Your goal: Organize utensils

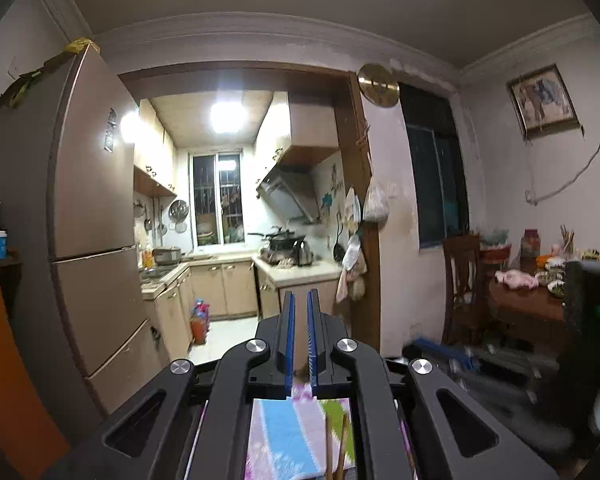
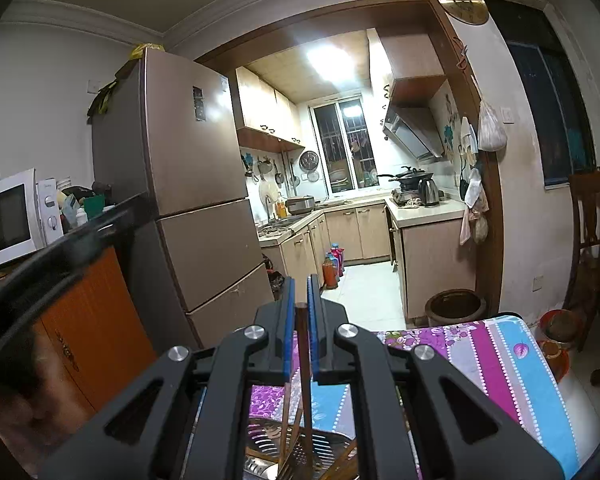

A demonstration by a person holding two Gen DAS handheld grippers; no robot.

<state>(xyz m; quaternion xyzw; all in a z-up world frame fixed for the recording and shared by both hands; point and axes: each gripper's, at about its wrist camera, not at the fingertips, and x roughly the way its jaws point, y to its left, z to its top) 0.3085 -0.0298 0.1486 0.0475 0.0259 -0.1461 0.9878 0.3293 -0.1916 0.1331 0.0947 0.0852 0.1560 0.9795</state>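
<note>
My right gripper (image 2: 301, 292) is shut on a brown wooden chopstick (image 2: 302, 344) that stands upright between its blue pads, its lower end reaching down to a perforated metal tray (image 2: 268, 438) holding more chopsticks (image 2: 286, 420). My left gripper (image 1: 301, 304) is raised level, its blue pads nearly together with a narrow gap and nothing between them. Below it, two chopstick ends (image 1: 336, 448) show over the flowered tablecloth (image 1: 280, 432). The right gripper's body shows blurred at the left wrist view's right edge (image 1: 588, 320).
The table has a striped flowered cloth (image 2: 500, 360). A tall fridge (image 2: 188, 184) and an orange cabinet (image 2: 92, 320) with a microwave (image 2: 12, 216) stand left. A brown pot (image 2: 456, 304) sits on the floor. A cluttered dining table (image 1: 528, 296) and chair (image 1: 464, 280) stand right.
</note>
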